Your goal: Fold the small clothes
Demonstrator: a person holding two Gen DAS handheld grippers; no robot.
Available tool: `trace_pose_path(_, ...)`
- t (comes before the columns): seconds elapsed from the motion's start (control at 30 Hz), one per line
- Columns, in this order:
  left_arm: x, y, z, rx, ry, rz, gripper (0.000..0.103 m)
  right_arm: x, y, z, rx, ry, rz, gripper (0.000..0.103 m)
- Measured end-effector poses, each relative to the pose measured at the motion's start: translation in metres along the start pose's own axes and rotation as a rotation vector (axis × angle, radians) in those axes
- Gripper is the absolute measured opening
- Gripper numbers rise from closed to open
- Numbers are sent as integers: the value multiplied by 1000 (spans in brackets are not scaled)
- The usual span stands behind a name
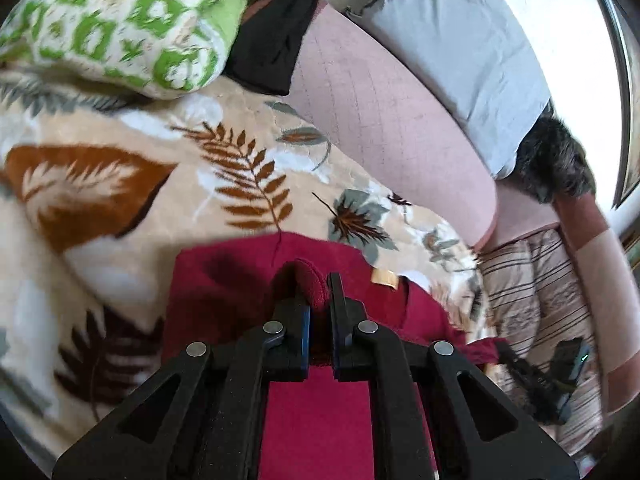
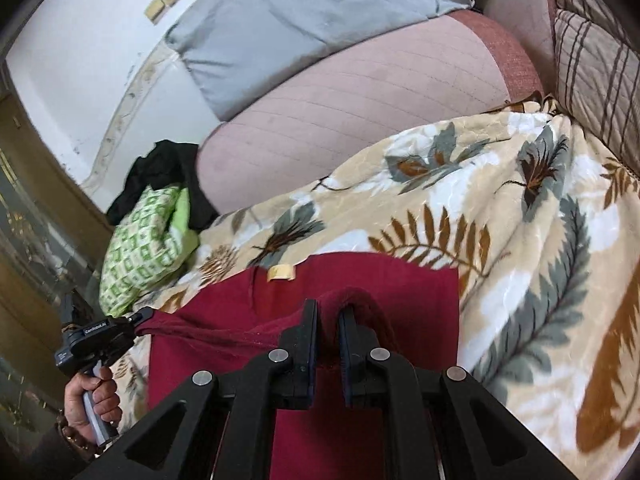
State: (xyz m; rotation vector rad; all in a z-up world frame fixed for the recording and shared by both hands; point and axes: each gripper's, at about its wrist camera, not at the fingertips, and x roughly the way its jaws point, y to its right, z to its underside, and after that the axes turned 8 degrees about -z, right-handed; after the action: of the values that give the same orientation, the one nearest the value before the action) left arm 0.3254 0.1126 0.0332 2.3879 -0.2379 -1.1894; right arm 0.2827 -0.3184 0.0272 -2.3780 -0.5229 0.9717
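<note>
Ahead of your claws a beige fleece blanket with brown fern leaves (image 1: 160,168) spreads; beyond it you see a pink quilted bolster (image 2: 352,108) and a grey pillow (image 1: 452,48).

Fleecy matt garment (image 1: 224,292) — plush (leaf-print) blanket (image 1: 168,168).

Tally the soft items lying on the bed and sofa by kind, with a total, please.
Dark red garment, pinched by the left gripper and right gripper: 1
Leaf-print blanket: 1
Green-patterned bundle: 1
Black clothing: 1
Grey pillow: 1
Striped cushion: 1
Total: 6
</note>
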Motion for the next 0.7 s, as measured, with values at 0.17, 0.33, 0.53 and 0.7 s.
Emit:
trace_pose_path(0.17, 24, 6, 3, 60, -83, -87, 19, 17, 8, -4, 34, -9, -17, 12)
trace_pose_path(0.33, 2, 4, -1, 57, -51, -62, 62, 2, 7, 1, 74, -18, -64, 26)
trace_pose_path(0.53, -23, 26, 3, 159, 60, -124, 63, -13, -17, 14, -163, -59, 98, 26)
trace_pose_path(0.7, 15, 85, 37, 406, 34, -178, 63, 17, -36, 16, -248, -95, 160, 26)
